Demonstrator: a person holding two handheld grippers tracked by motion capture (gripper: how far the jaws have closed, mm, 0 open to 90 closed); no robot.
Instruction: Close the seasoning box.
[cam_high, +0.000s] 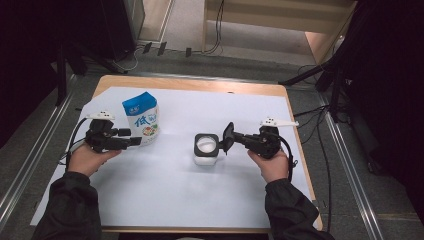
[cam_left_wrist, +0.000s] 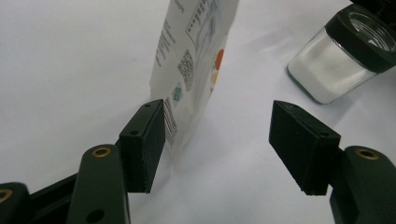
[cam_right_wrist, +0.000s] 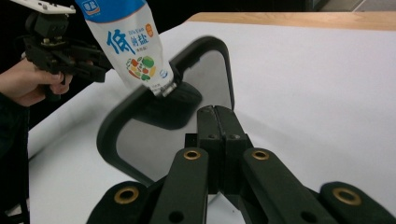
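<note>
A white salt bag (cam_high: 141, 117) with a blue top stands at the left of the white sheet. My left gripper (cam_high: 136, 141) is open at its base; in the left gripper view the bag (cam_left_wrist: 196, 60) rises just past the left pad (cam_left_wrist: 145, 144), untouched. A square glass jar (cam_high: 206, 149) of white powder with a black collar sits mid-table, also at the upper right (cam_left_wrist: 343, 51). My right gripper (cam_high: 234, 138) is shut on the edge of the jar's black lid (cam_high: 228, 132), held tilted beside the jar. Its jaws (cam_right_wrist: 215, 122) pinch the lid's rim (cam_right_wrist: 140, 121).
The white sheet (cam_high: 190, 200) covers most of the wooden table (cam_high: 200, 86). Dark stands and cables lie on the floor beyond the table's far and right edges. A person's hand (cam_right_wrist: 28, 84) with the left gripper shows behind the bag (cam_right_wrist: 128, 42).
</note>
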